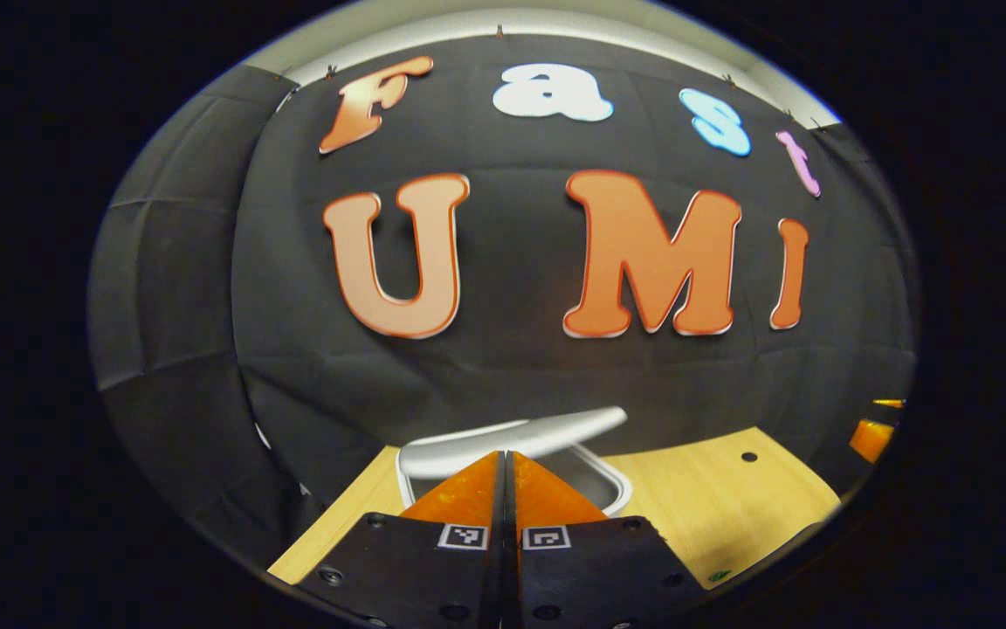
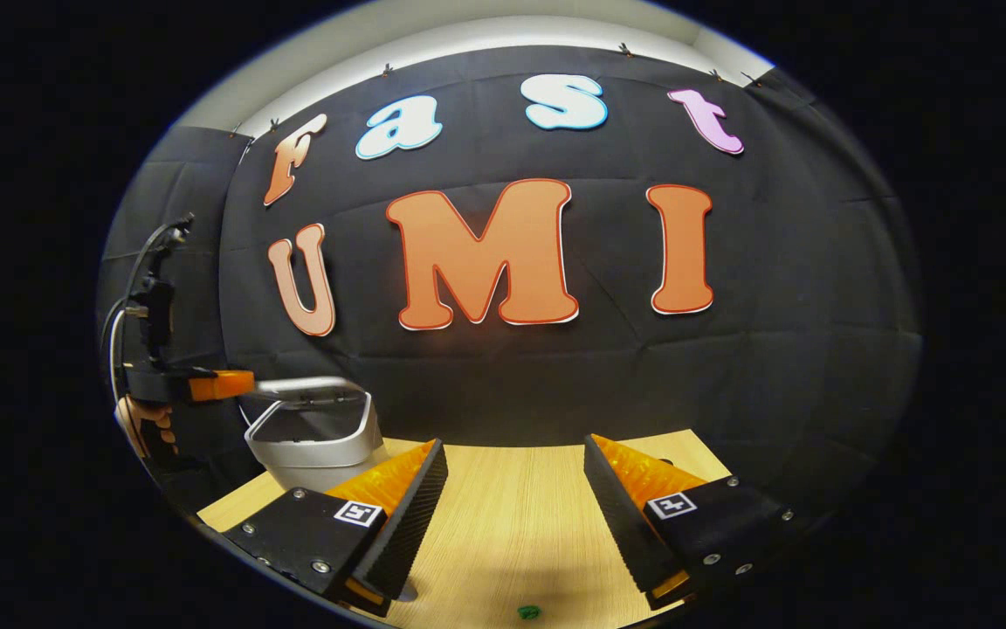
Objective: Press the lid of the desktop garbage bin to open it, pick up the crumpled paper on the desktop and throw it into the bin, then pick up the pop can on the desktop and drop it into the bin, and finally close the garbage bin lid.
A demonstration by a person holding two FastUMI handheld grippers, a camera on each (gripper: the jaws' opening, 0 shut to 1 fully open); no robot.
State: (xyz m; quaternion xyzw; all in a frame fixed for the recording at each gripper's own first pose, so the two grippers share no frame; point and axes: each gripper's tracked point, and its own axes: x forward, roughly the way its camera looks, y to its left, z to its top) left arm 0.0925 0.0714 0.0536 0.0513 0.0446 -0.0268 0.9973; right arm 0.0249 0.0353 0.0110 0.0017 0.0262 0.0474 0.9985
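Wooden desktop (image 2: 512,515) under white bin (image 2: 315,441), lid (image 2: 306,390) tilted up rightward.

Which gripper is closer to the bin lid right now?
Left. The left gripper sits shut right at the raised lid of the bin. The right gripper hangs open over the table, off to the bin's side.

The garbage bin (image 2: 315,441) looks like smooth, glossy plastic, its lid (image 1: 512,432) satin-sheened. The table (image 2: 512,515) shows matt, pale wood grain. The wall (image 2: 774,349) is creased matt cloth.
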